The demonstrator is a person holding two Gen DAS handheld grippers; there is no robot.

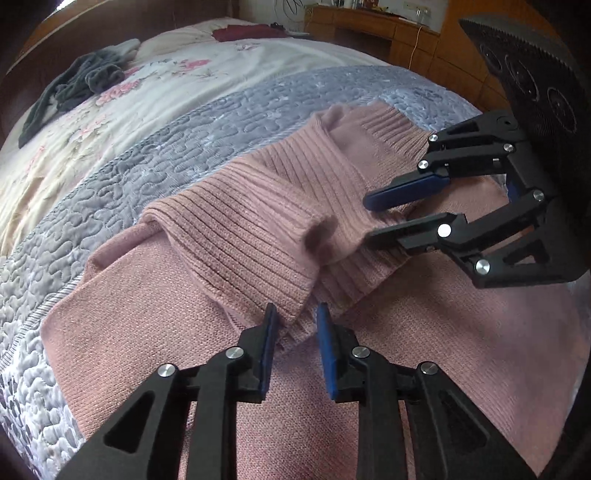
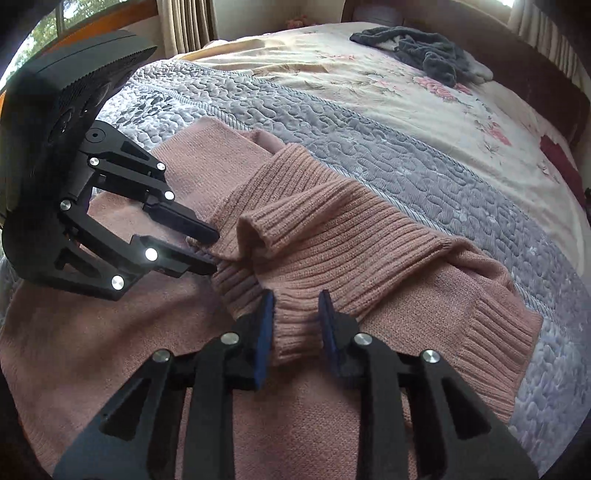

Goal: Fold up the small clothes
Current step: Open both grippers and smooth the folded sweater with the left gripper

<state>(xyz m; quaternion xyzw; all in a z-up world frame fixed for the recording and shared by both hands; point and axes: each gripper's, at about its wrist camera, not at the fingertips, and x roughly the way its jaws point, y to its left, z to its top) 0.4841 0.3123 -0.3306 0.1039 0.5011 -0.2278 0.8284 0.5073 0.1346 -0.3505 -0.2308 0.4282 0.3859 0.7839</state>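
The left gripper stands partly open, its blue pads either side of a ribbed cuff of the pink sweater; whether they touch the knit is unclear. The right gripper likewise straddles the other ribbed sleeve end, jaws apart. Beyond both, the sweater lies across the grey quilted blanket; farther off, a dark grey garment sits on the floral bedspread.

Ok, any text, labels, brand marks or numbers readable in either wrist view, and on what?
None readable in either view.
Pink sweater: no tag or print showing.
Bedspread: floral and quilted pattern only.
Left gripper and right gripper: no markings.
Clutter on the wooden desk: too small to read.
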